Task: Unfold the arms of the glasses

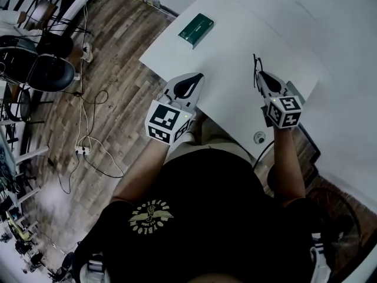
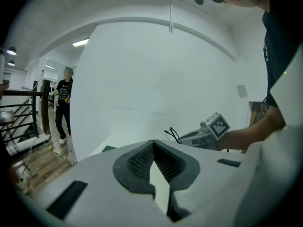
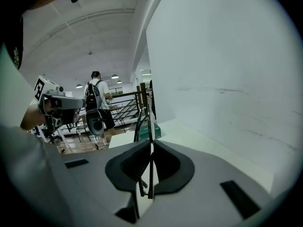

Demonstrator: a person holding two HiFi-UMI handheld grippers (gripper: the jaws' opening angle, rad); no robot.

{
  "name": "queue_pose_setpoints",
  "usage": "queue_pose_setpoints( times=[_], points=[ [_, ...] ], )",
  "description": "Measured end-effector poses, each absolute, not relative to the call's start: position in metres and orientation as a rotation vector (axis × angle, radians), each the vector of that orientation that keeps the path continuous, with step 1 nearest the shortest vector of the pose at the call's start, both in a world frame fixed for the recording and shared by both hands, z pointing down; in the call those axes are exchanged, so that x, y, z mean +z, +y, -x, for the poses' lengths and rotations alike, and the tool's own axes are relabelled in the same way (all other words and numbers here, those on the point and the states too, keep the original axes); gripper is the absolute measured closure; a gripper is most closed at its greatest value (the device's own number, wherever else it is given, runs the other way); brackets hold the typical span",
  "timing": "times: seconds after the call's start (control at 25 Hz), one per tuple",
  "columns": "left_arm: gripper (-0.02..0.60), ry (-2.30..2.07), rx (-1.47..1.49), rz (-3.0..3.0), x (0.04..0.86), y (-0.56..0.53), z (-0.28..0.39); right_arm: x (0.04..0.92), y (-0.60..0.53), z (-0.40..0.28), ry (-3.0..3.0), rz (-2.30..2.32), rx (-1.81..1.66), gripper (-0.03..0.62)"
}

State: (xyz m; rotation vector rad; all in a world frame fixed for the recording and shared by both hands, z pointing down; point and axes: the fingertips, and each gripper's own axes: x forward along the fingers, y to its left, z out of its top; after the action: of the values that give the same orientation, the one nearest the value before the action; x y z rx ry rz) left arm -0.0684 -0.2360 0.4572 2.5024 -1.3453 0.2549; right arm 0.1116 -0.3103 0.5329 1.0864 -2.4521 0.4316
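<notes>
**Head view:** A person in a black T-shirt works over a white tabletop point(image 1: 235, 46). The right tool point(image 1: 260, 74) is clamped on a pair of thin black wire-framed glasses point(image 1: 256, 66), held just above the surface. The left tool point(image 1: 199, 76) hovers well apart from them. A green rectangular box point(image 1: 196, 28) lies farther off on the tabletop. The glasses jut past the jaw tips, and their long axis runs away from the person, roughly in line with the tool.

**Left gripper view:** The left tool point(image 2: 154, 143) has its jaws pressed together with nothing between them. Across the tabletop, the right tool point(image 2: 187, 137) carries the glasses point(image 2: 171, 134), with dark loops sticking out ahead of it.

**Right gripper view:** The right tool point(image 3: 151, 143) pinches the glasses point(image 3: 151, 126) edge-on. The frame rises as a slim upright line out of the closed pads, with a curved rim beside it. The left tool point(image 3: 94, 123) waits to the side. The arms seem not yet swung out, though the wire is too fine to be sure.

The grip looks narrow. A sideways pull on an arm could twist the frame in the pads, slip it loose onto the tabletop, or strain a hinge. The left tool must also part its jaws before it can take hold.
</notes>
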Motion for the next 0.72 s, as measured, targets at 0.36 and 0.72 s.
queue_pose_setpoints(
  times=[0.36, 0.72],
  points=[
    [0.574, -1.125, 0.218, -2.560, 0.440, -0.209, 0.029, 0.458, -0.267, -0.089, -2.616, -1.088, 0.482, 0.574],
    [0.572, -0.917, 0.169, -2.687, 0.408, -0.191, -0.016, 0.399, -0.237, -0.064, -2.741, -1.071, 0.454, 0.574]
  ],
)
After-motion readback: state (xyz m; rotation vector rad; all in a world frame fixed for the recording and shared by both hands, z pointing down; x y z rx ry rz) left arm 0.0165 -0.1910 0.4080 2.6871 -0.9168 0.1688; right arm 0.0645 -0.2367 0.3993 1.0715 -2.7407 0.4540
